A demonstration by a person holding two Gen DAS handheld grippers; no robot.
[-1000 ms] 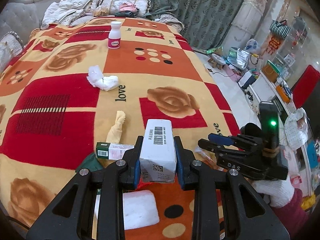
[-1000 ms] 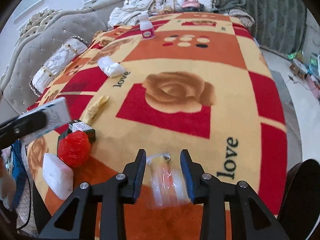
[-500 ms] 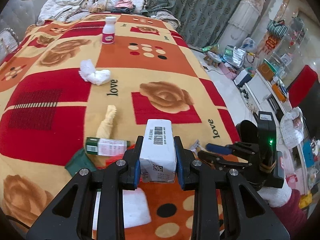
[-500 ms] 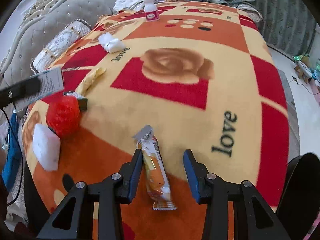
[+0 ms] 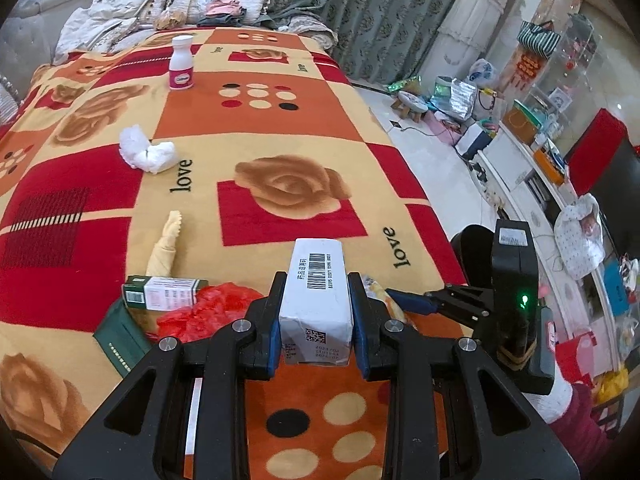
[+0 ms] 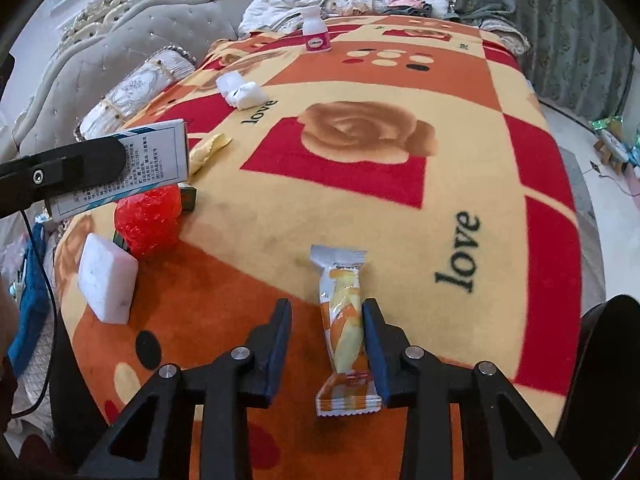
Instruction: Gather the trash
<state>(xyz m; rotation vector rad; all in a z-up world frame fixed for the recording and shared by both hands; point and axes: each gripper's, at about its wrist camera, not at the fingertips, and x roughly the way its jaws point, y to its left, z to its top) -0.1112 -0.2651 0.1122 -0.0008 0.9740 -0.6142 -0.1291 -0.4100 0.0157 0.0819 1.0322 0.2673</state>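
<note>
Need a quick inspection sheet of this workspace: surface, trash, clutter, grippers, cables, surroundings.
Surface: patterned blanket covering a bed.
Job's things: white carton; snack wrapper; crumpled tissue; red plastic wad; green box; yellow wrapper.
Clutter: pill bottle; white block.
Grippers: left gripper shut on the carton; right gripper open, straddling the snack wrapper.
Cables: black cable at the bed edge.
Surroundings: curtains, cluttered floor.

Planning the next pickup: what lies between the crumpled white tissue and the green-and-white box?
Only the twisted yellow wrapper lies between tissue and box, in the left wrist view.
</note>
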